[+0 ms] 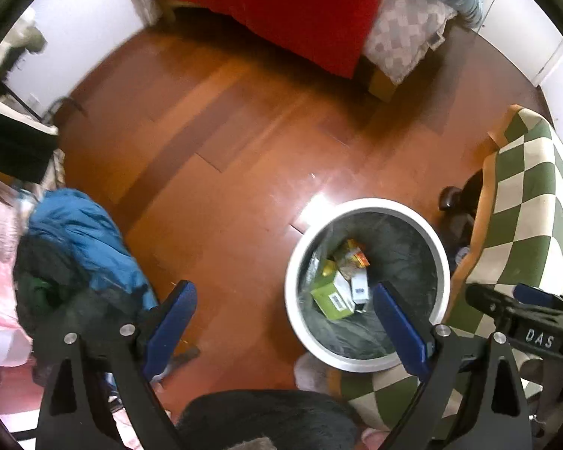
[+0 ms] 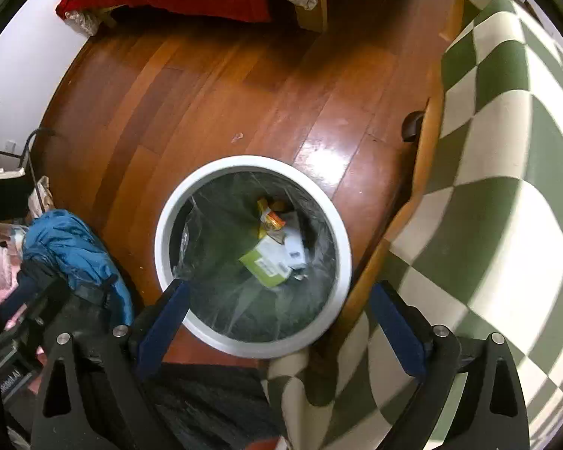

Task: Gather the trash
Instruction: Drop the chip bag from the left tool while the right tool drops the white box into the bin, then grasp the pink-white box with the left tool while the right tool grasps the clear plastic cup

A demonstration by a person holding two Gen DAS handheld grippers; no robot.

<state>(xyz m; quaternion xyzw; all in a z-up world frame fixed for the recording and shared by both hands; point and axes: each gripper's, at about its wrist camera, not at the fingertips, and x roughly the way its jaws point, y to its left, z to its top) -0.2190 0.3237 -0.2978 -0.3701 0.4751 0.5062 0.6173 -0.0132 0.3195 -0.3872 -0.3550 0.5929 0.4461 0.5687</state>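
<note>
A round white trash bin (image 1: 441,258) with a clear liner stands on the wooden floor; it also shows in the right wrist view (image 2: 341,232). Inside lie a green box (image 1: 328,298) (image 2: 261,264), a white carton (image 1: 359,288) (image 2: 294,251) and orange-yellow wrappers (image 1: 354,257) (image 2: 270,217). My left gripper (image 1: 285,294) is open and empty, high above the floor left of the bin. My right gripper (image 2: 277,294) is open and empty, right above the bin's near rim. The right gripper's black body (image 1: 521,318) shows at the right of the left wrist view.
A table with a green-and-white checked cloth (image 2: 506,195) (image 1: 525,202) stands right of the bin. A bed with a red blanket (image 1: 300,11) is at the far wall. A blue jacket (image 1: 79,232) (image 2: 67,247) is heaped at the left. A small scrap (image 2: 237,137) lies on the floor.
</note>
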